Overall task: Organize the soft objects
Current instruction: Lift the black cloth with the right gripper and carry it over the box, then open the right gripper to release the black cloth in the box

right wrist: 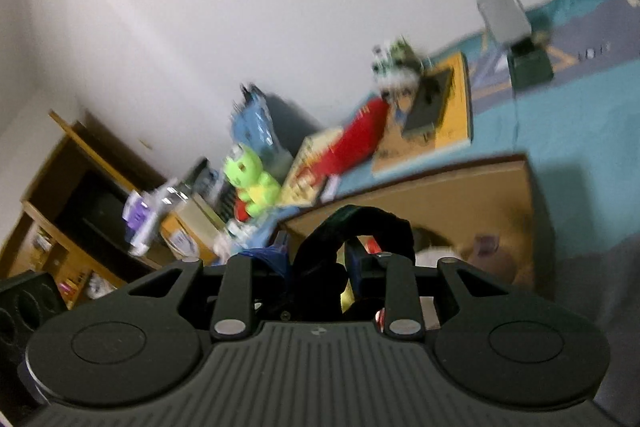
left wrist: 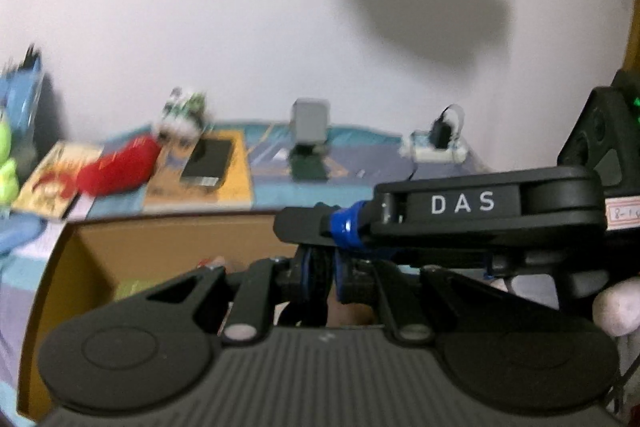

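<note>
both grippers hung over the cardboard box (right wrist: pixel 460 195), right gripper (right wrist: pixel 320 267) clamped on a dark strap (right wrist: pixel 356 223), left gripper (left wrist: pixel 320 267) clenched, contents unclear. red plush (left wrist: pixel 116 167) lay beyond the box's far edge; best lower the strap inside before releasing.

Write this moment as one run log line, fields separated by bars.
left gripper: shut, empty | right gripper: closed on black strap | both above cardboard box | green plush and red cloth outside box
</note>
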### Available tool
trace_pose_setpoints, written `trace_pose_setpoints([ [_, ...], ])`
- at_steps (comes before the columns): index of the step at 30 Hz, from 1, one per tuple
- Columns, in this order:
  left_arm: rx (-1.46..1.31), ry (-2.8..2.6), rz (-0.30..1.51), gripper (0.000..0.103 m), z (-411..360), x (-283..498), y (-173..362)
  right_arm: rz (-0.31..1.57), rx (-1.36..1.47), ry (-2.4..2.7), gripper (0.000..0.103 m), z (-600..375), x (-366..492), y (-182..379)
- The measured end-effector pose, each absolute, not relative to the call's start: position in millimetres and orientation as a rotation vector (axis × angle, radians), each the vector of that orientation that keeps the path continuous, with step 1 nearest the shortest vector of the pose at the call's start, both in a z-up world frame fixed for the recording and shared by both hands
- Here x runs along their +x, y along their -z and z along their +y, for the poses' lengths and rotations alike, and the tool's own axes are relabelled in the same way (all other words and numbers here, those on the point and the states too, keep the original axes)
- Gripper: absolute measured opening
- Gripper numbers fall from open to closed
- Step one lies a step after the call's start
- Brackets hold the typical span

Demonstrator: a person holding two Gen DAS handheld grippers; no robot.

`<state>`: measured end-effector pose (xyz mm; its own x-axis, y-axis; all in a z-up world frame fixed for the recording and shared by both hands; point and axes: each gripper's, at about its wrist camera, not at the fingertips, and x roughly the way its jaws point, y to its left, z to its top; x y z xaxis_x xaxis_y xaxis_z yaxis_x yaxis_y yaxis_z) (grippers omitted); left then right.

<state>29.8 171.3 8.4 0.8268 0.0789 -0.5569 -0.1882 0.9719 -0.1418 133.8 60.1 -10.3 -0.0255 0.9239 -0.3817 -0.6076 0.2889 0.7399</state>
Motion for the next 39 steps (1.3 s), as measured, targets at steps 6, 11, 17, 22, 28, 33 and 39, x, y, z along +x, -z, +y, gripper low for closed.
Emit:
trace_pose_setpoints([
  [6,-0.194,-0.162,0.702,0.008,198.8,29.1,31.8,1.052,0.313,-1.226,0.015,89.7,112.3,41.8],
  [11,-0.210,-0.177,0.773,0.011,216.5,25.5,54.5,1.100,0.279,-1.186,0.015,96.7,105.4,55.7],
  [17,-0.190,-0.215,0.762,0.059,225.8,8.1,56.0,1.115,0.314,-1.153,0.016,87.2,101.0,55.2],
  [22,-0.156,-0.231,0.742,0.059,225.4,0.0,44.7,1.073,0.355,-1.137,0.017,72.4,100.6,42.0],
  [28,-0.113,-0.290,0.750,0.059,217.8,2.1,27.1,1.020,0.332,-1.122,0.017,59.3,96.7,29.9],
  [33,-0.094,-0.348,0.814,0.059,205.4,6.2,22.6,0.994,0.272,-1.102,0.017,48.3,90.1,24.1],
  [39,-0.086,-0.419,0.870,0.059,189.1,2.9,24.5,0.975,0.213,-1.108,0.017,30.1,83.1,21.3],
])
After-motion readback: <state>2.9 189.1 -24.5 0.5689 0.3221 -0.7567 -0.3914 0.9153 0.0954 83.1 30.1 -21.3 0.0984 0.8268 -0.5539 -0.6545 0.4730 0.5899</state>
